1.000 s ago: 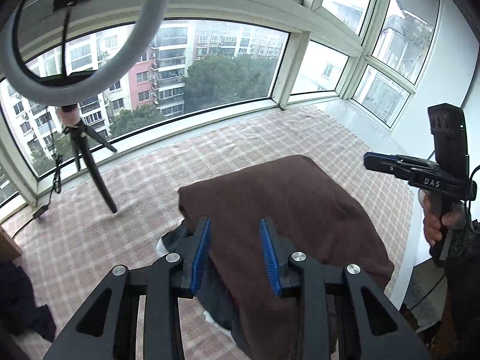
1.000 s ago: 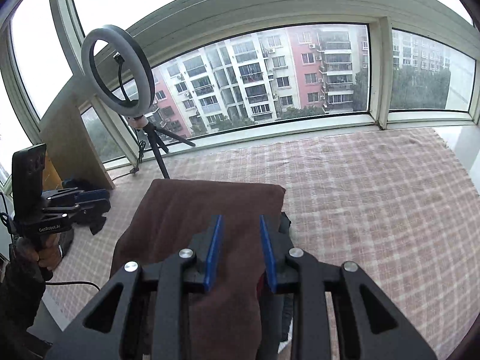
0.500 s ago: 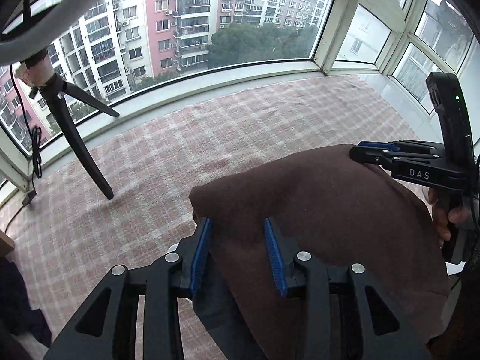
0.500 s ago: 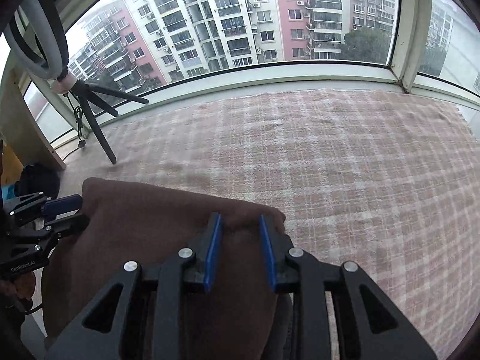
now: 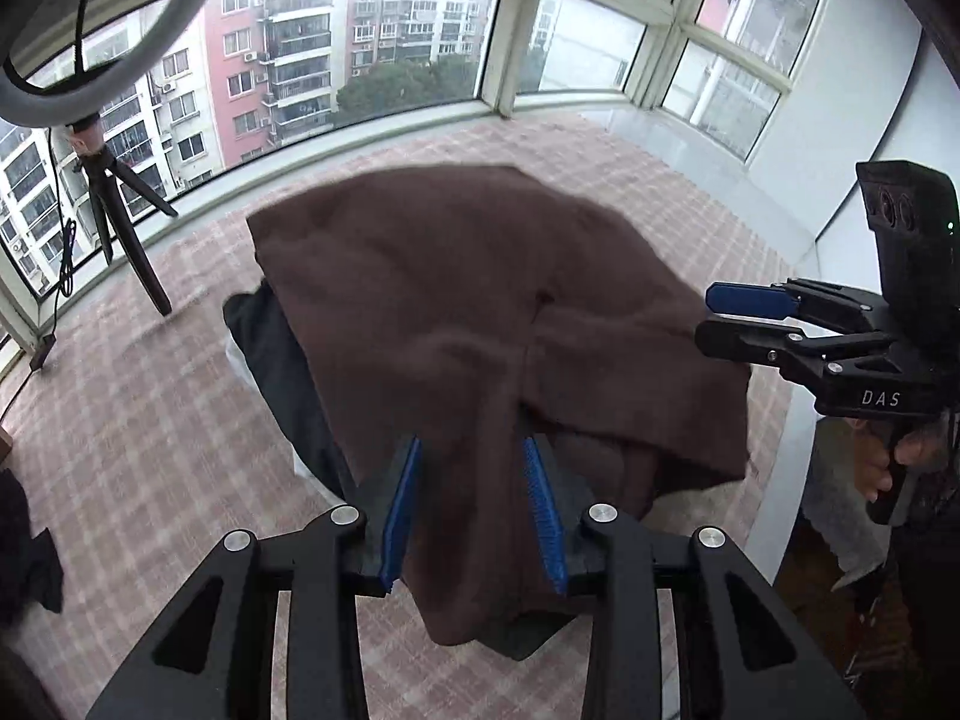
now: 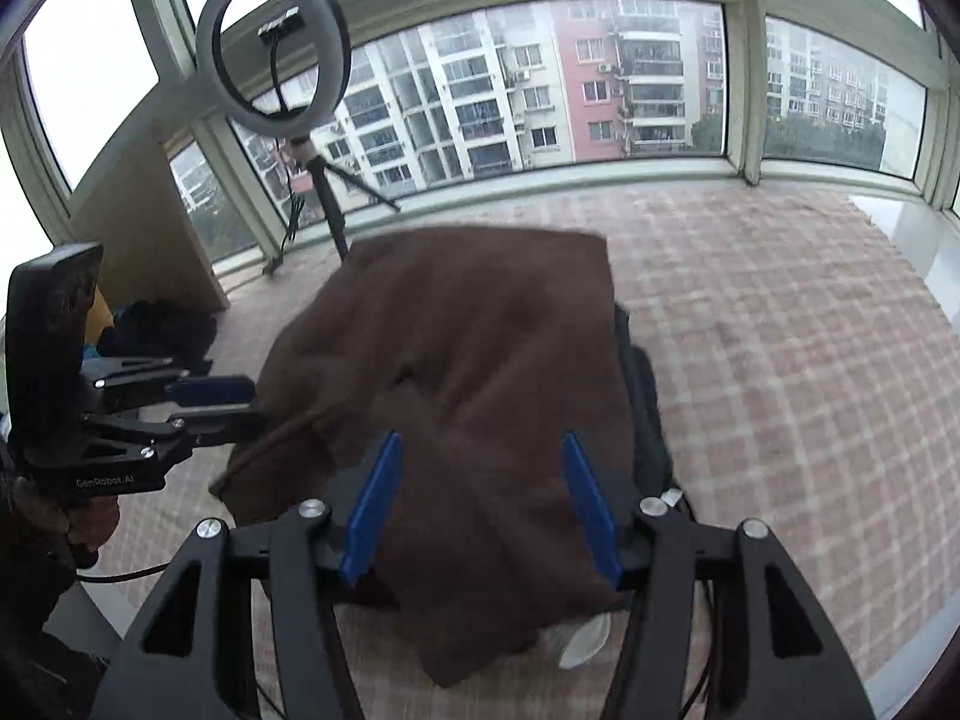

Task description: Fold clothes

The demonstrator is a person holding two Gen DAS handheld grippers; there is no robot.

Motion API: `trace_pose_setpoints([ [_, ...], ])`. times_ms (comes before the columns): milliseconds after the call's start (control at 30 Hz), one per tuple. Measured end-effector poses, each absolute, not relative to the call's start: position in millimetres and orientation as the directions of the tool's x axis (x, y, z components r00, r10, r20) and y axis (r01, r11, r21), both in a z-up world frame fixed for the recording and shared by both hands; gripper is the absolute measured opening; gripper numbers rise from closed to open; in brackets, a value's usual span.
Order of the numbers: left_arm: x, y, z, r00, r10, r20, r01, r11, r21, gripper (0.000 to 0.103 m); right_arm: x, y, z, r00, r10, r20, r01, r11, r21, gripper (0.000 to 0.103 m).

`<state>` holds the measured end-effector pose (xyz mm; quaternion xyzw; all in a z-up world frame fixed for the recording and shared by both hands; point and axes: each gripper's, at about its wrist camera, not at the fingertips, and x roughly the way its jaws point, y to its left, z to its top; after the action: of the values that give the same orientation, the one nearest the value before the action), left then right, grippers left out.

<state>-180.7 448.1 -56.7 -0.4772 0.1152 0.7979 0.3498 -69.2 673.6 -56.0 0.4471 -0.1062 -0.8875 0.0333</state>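
Lying between both grippers: brown garment [image 5: 456, 312]

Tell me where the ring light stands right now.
The ring light stands on its tripod by the window, at the plaid cloth's far left edge in the right wrist view, beyond the brown garment.

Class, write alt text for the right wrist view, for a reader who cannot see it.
A brown garment lies folded on a pink checked cloth, between the wide blue fingers of the right gripper, whose jaws have just opened. The left gripper reaches its edge; a ring light stands before windows.
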Motion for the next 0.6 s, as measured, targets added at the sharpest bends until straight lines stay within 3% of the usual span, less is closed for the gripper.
trace_pose_setpoints([
  [33,-182,448,-64,-0.292,0.424,-0.857,-0.660,-0.738,-0.141,0.033,-66,677,-63,-0.570,-0.142,-0.810,-0.063,-0.975,0.215,0.046],
  [133,-181,431,-55,-0.277,0.441,-0.854,-0.634,-0.751,-0.183,0.033,-48,692,-58,-0.541,-0.123,-0.832,-0.145,-0.961,0.236,0.046],
  [200,-174,413,-39,-0.349,0.422,-0.837,-0.620,-0.774,-0.132,0.035,-25,694,-33,-0.582,-0.029,-0.812,-0.213,-0.959,0.187,0.046],
  [333,-158,366,-21,-0.403,0.411,-0.818,-0.569,-0.812,-0.128,0.050,3,677,1,-0.616,0.093,-0.783,-0.334,-0.930,0.152,0.064],
  [600,-120,283,-5,-0.456,0.405,-0.793,-0.535,-0.836,-0.120,0.063,6,557,16,-0.612,0.197,-0.766,-0.377,-0.924,0.064,0.066],
])
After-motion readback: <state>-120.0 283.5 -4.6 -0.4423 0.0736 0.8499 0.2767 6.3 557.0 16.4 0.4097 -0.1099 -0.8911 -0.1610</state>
